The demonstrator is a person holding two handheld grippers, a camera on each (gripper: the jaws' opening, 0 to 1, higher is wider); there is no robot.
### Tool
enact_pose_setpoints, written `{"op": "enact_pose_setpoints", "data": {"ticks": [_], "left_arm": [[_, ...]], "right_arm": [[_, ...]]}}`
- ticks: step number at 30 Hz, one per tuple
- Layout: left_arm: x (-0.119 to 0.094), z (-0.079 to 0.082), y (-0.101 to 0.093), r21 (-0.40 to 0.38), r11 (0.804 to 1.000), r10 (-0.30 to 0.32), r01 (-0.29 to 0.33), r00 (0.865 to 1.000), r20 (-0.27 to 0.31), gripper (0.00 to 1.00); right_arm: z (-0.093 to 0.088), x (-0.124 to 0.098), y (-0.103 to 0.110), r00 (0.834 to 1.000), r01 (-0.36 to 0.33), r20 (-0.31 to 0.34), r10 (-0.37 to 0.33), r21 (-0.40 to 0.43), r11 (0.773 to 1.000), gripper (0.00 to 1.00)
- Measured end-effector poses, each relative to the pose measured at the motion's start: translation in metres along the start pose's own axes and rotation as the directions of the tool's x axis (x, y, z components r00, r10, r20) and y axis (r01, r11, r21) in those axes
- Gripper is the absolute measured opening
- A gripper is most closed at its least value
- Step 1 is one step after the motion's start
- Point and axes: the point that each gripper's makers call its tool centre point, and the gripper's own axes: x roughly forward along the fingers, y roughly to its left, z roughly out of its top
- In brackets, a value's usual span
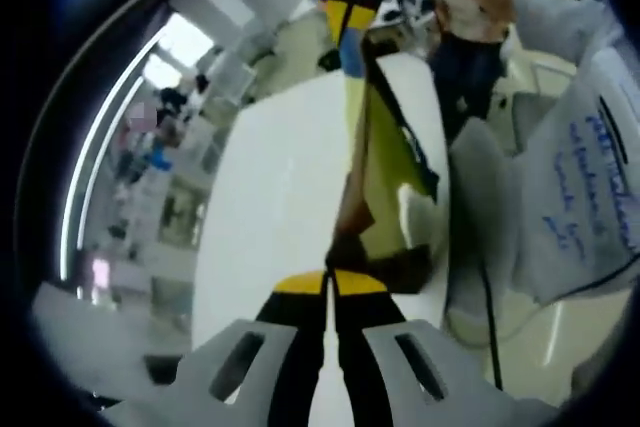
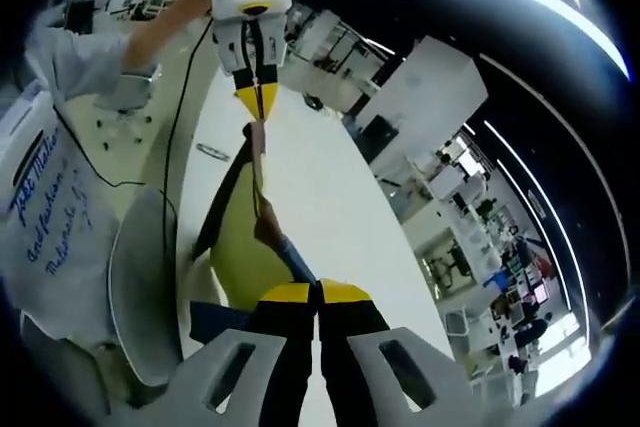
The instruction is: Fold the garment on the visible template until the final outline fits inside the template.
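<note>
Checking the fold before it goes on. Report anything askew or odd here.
The yellow-green garment is not lying flat: it hangs stretched between the left gripper and right gripper, both shut on its edge, lifted above the white table. No template outline can be made out under it. Nothing looks torn or spilled.

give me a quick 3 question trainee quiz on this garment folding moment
1. True or false: both grippers are shut on the garment.
2. Multiple choice: in the right gripper view, the left gripper appears A) at the top, gripping the far edge of the garment, B) lying on the table, C) open beside a chair.
3. Fill in: the garment's main colour is yellow-green, with ____ trim.

Key:
1. True. The right gripper and the left gripper both pinch fabric, holding it stretched between them above the white table.
2. A
3. dark
</note>
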Motion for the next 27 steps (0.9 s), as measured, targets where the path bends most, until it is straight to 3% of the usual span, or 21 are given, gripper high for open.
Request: {"op": "enact_pose_setpoints", "data": {"ticks": [5,11,18,27], "left_arm": [[-0.022,0.009,-0.024,0.020,1.000,0.003,-0.003,1.000,-0.003,0.00],[-0.026,0.010,-0.038,0.024,1.000,0.005,-0.004,1.000,-0.023,0.00],[0.011,-0.009,-0.059,-0.015,0.994,-0.109,0.109,0.992,-0.063,0.00],[0.065,-0.033,-0.053,-0.089,0.982,-0.178,0.169,0.979,-0.104,0.00]], "right_arm": [[0.010,-0.015,0.021,1.000,-0.010,0.009,0.010,-0.039,0.999,0.01],[0.016,-0.025,0.040,0.999,-0.020,0.030,0.022,-0.050,0.999,0.01],[-0.011,0.001,0.067,0.992,-0.122,-0.026,0.121,-0.015,0.992,0.01],[-0.059,0.047,0.077,0.974,-0.203,-0.085,0.211,0.091,0.975,0.01]]}}
